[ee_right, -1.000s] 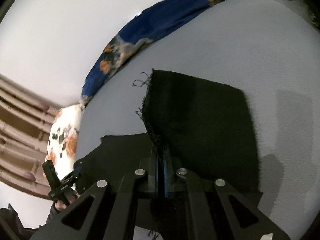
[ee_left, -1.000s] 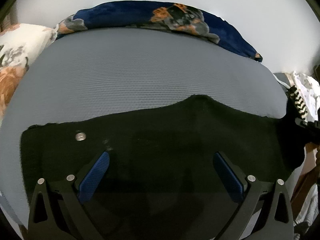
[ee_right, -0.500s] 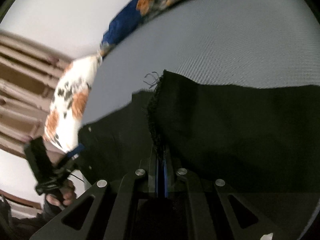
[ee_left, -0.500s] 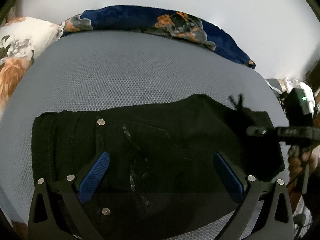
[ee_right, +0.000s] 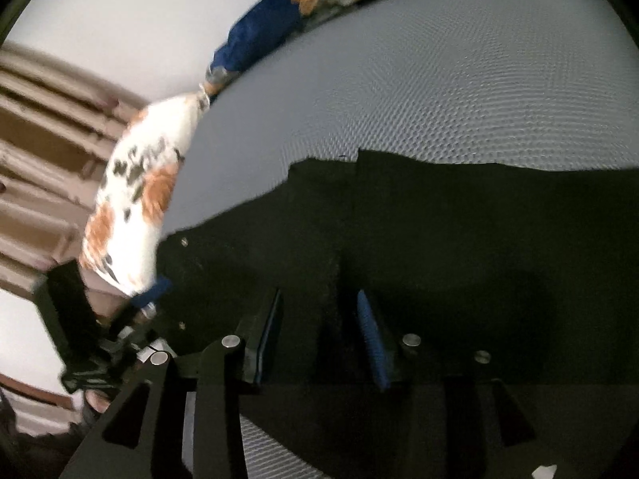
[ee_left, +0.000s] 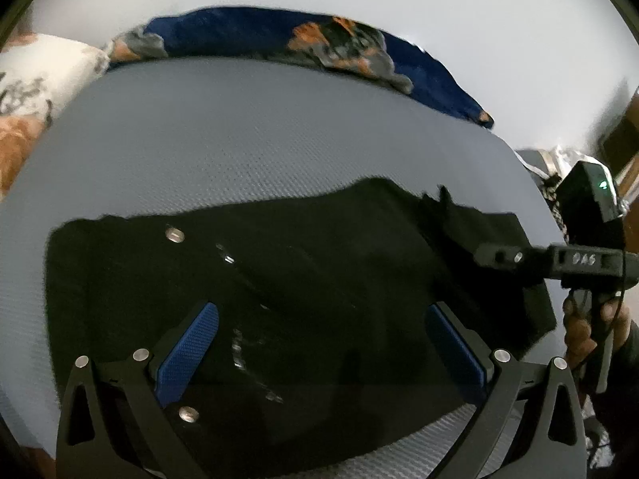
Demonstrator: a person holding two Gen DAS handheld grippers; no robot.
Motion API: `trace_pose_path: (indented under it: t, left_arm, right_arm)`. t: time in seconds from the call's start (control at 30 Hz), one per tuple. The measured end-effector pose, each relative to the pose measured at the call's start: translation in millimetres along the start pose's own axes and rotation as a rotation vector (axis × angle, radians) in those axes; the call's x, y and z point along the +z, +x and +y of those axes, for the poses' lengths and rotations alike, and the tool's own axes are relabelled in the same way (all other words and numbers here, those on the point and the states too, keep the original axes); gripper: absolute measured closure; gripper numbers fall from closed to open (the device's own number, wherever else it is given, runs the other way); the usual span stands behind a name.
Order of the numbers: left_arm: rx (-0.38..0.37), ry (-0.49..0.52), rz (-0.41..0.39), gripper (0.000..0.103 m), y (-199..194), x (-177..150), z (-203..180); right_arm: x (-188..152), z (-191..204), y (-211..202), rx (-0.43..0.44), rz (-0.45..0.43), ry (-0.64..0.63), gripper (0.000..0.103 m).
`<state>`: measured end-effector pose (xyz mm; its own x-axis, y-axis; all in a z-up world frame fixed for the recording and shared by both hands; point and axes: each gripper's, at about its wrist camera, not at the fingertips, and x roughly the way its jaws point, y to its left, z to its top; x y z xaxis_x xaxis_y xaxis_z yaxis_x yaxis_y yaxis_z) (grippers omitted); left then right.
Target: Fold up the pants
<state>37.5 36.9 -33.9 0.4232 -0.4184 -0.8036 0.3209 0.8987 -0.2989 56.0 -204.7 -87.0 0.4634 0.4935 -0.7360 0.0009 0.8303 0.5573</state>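
Observation:
Black pants [ee_left: 303, 279] lie on the grey mattress [ee_left: 247, 139], waist button and zipper showing at the left. My left gripper [ee_left: 319, 345] hovers over the waist part, wide open, with nothing between its blue pads [ee_left: 187, 347]. In the left wrist view my right gripper [ee_left: 515, 257] reaches in from the right, held by a hand [ee_left: 587, 327]. In the right wrist view the folded-over leg end [ee_right: 459, 231] lies on top of the pants [ee_right: 247, 247]. The right gripper [ee_right: 319, 331] has its jaws opening, with the cloth's edge loose between them. The left gripper [ee_right: 96, 331] shows at the left edge.
A blue floral blanket [ee_left: 359, 52] runs along the mattress's far edge and a white floral pillow [ee_right: 135, 199] sits at its left end. Brown wooden slats [ee_right: 36, 139] stand behind the pillow. Clutter [ee_left: 559, 159] lies off the mattress's right corner.
My right gripper has carried the leg end leftward across the pants and set it down on them, then parted its jaws off the cloth. The left gripper has stayed open over the waist.

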Motion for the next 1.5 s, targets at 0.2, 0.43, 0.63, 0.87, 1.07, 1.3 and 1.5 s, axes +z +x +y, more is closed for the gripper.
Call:
trace_pose_path:
  t: [0.2,0.43,0.63,0.87,1.07,1.3,1.5]
  left_arm:
    - [-0.087,-0.011,0.074,0.001,14.9,-1.5,-20.4]
    - [-0.224,-0.078,0.178,0.009,48.2,6.7,-54.0]
    - [-0.278,-0.124,0.278,0.017,79.5,10.8,-73.0]
    - [-0.276,-0.128,0.279,0.018,94.2,21.0,-80.9]
    - [-0.307,-0.119,0.302,0.037,99.5,17.1,-88.5]
    - [-0.335,-0.148,0.356,0.088,107.1,9.0,-92.5]
    - [-0.344,-0.137,0.295,0.099,87.7,12.0,-89.6]
  right_arm:
    - [-15.8,-28.0,-46.5,-0.008,-0.124,0.112,0.062]
    - [-27.1,-62.8,-81.8,-0.004,-0.244,0.229,0.061]
    - [-25.0,-73.0,-90.5,-0.004,-0.274,0.245,0.057]
    - [-25.1,-77.6,-97.2,0.018,-0.282,0.242,0.056]
    - [-26.3,-81.1,-99.4,0.02,-0.284,0.253,0.055]
    - [-28.4,-83.3,-98.1,0.008,-0.282,0.269,0.055]
    - [-29.0,-84.0,-97.3,-0.057,-0.279,0.273,0.055]
